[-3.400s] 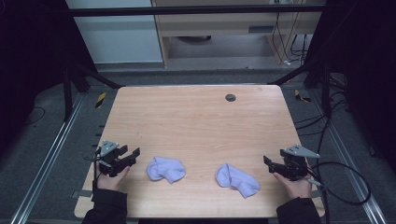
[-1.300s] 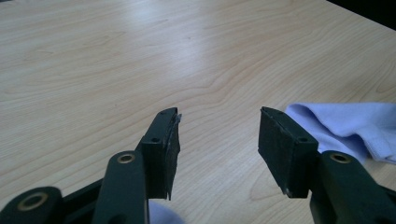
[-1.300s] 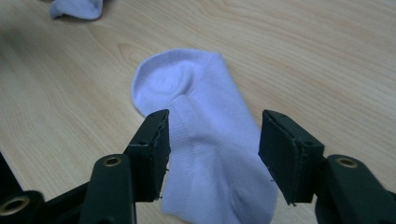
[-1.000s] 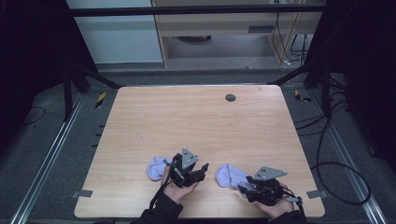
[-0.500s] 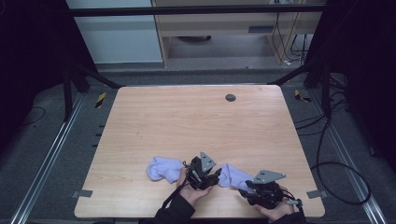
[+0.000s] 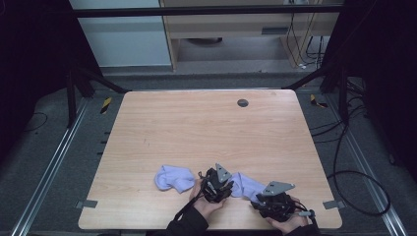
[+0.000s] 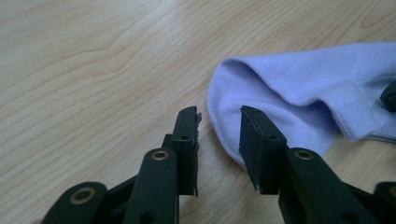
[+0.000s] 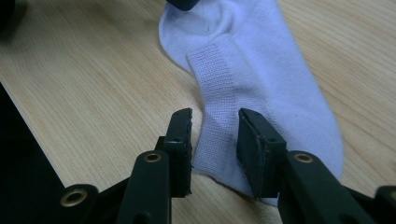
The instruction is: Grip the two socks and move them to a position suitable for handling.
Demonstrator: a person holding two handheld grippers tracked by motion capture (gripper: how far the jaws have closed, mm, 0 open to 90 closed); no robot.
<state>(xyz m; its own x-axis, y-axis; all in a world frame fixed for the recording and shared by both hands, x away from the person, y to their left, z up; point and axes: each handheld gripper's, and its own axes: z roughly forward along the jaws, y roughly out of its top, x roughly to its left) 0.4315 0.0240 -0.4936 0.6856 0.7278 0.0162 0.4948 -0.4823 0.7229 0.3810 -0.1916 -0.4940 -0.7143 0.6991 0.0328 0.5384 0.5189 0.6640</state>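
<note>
Gripping looks like the step in hand: both claws have just been closing around the near sock (image 6: 246, 184), at six o'clock on the table (image 6: 196, 128); the left claw (image 7: 219, 135) brackets its toe edge, the right claw (image 8: 215, 140) its ribbed cuff, jaws apart, not yet pinching; next they should shut fully, then lift; the high view alone shows the second sock (image 6: 173, 178) at seven o'clock.

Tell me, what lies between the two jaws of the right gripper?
In the right gripper view, the ribbed cuff edge of the right sock lies between the right gripper jaws, which have just been closing.
</note>
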